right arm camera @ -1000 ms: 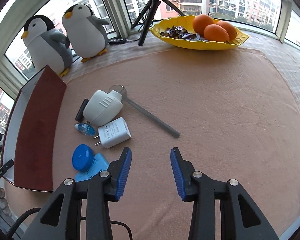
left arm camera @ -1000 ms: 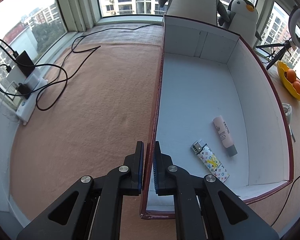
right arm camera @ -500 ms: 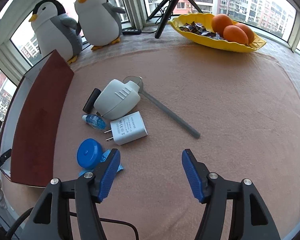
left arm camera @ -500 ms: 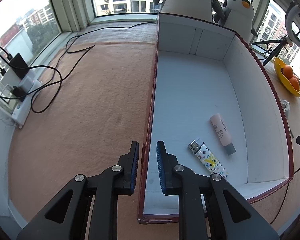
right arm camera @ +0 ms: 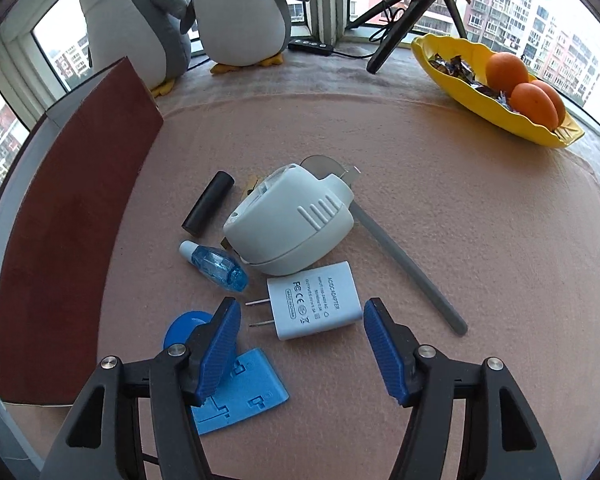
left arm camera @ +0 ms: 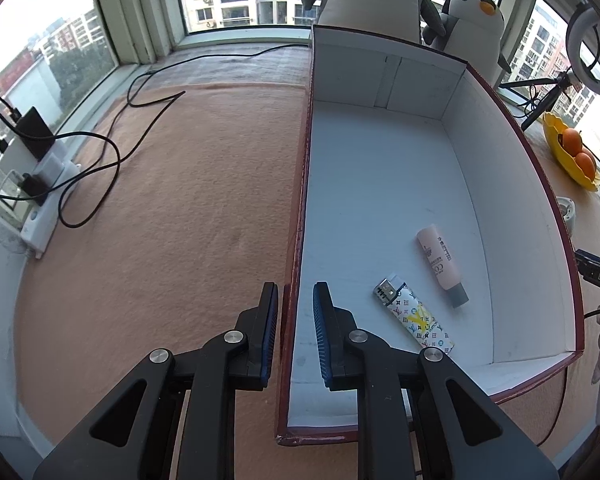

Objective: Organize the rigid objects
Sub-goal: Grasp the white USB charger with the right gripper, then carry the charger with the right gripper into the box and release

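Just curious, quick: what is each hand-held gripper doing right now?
Left gripper: open, straddling the box wall.
Right gripper: open, empty, over the white charger.

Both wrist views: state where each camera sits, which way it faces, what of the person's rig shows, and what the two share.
Left wrist: sits behind the left gripper, faces along the box wall between its open fingers; a lighter and tube lie inside.
Right wrist: sits behind the open right gripper, faces the white adapter and clutter.
Shared: box, yellow bowl, penguins.
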`<state>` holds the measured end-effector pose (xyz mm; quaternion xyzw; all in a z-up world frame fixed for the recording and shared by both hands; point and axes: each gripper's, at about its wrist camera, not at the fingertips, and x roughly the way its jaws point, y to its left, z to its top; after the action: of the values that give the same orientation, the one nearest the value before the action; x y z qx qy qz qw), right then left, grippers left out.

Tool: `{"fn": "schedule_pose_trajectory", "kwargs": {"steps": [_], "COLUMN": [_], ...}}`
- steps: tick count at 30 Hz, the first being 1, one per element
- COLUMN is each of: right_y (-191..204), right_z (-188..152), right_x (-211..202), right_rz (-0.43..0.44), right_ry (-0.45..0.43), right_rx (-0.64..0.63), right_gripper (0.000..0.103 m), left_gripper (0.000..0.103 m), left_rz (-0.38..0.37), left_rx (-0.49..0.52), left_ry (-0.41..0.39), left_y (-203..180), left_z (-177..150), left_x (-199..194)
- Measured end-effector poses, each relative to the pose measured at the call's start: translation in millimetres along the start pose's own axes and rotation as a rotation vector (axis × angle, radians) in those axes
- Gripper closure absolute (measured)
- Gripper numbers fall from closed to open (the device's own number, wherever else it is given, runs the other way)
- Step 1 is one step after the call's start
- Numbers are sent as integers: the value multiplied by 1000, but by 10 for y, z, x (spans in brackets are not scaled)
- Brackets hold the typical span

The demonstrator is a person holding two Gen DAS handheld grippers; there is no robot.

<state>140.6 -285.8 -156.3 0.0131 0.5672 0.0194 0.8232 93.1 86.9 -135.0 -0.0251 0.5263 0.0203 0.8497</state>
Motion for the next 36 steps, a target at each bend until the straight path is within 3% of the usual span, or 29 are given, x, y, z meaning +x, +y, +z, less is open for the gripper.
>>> {"fn": "schedule_pose_trajectory", "kwargs": {"steps": [7,9,16,27,36], "right_y": [-58,-64,-22,41,668], "right_z": [21,15,-28,-91,47], "right_x": [139,142,63,-529,-1060], "right_rz": [33,55,41,58,168], "right_ry": [40,49,33,-85,-189], "right_rx": [7,13,16,8,-122], "right_gripper": [44,55,56,56,56], "left_gripper": [87,86,86,86,87], "left_rz": [0,1,0,6,9], "left_rx": [-6,-7,-9,-19,-24], "left_ry": [0,1,0,-9,-20], "left_y": [14,10,8,2,-8], "left_z": [-6,-4,-3,-19,-42], "left_x": [0,2,4,-21,-72]}}
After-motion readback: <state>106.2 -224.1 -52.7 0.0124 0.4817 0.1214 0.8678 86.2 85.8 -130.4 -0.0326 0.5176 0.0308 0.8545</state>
